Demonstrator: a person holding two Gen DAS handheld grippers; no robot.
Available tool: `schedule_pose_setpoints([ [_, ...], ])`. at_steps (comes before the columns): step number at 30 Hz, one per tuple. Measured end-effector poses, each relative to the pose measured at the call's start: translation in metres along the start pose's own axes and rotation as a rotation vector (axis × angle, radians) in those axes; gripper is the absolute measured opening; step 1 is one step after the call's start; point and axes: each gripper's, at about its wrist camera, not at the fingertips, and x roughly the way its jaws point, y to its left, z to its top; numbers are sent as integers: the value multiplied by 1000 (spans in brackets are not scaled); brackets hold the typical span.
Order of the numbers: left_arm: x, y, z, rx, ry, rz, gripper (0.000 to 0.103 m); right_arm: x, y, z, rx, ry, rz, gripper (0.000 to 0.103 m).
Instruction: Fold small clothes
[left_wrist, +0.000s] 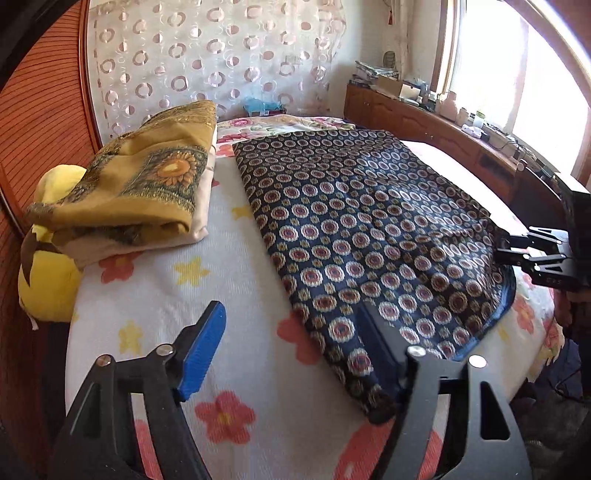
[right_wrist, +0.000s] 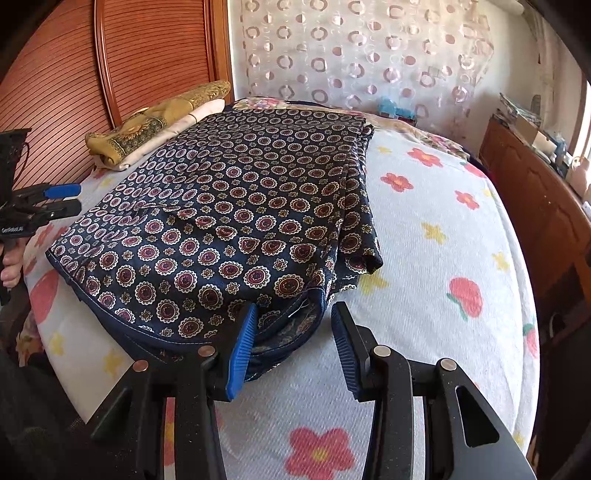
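The folded navy patterned garment (right_wrist: 229, 221) lies flat on the flowered bedspread (right_wrist: 424, 258). The left gripper (left_wrist: 291, 354) angles downward at its left corner, jaws apart, gripping nothing. The right gripper (right_wrist: 295, 350) angles downward at the near hem, jaws apart, its left pad (right_wrist: 242, 354) touching the fabric edge.

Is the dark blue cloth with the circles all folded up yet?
Partly. Done: the dark blue circle-patterned garment lies doubled in layers on the flowery bedsheet; a folded mustard-yellow cloth sits aside. In hand: nothing gripped; the left gripper and right gripper both stand open at its edges. Left: probably folding it smaller.
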Motion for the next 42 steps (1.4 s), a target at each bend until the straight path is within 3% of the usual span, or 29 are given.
schedule_pose_setpoints([
  [12,-3,-8,-26,-30,27,-60,57,-1,1,0,6,-2,9,43],
  [16,-3,-12,-32,-41,30,-84,52,0,6,0,-8,-6,41,28],
  [19,-2,-13,-31,-59,30,-146,33,2,5,0,8,-6,50,13],
  [21,0,-16,-31,-60,37,-194,8,4,1,1,30,-7,85,7],
  [25,-13,-19,-20,-60,-31,-215,2,0,-3,3,60,-44,121,4],
  [29,-35,-20,10,-51,-138,-198,2,-16,-9,12,99,-122,161,3],
  [34,-31,-11,81,-47,-242,-168,1,-29,-24,55,119,-215,191,3],
  [37,-7,1,128,-53,-248,-114,1,-22,-37,97,127,-250,184,3],
  [42,41,28,172,-80,-194,-43,1,16,-57,156,159,-255,160,3],
])
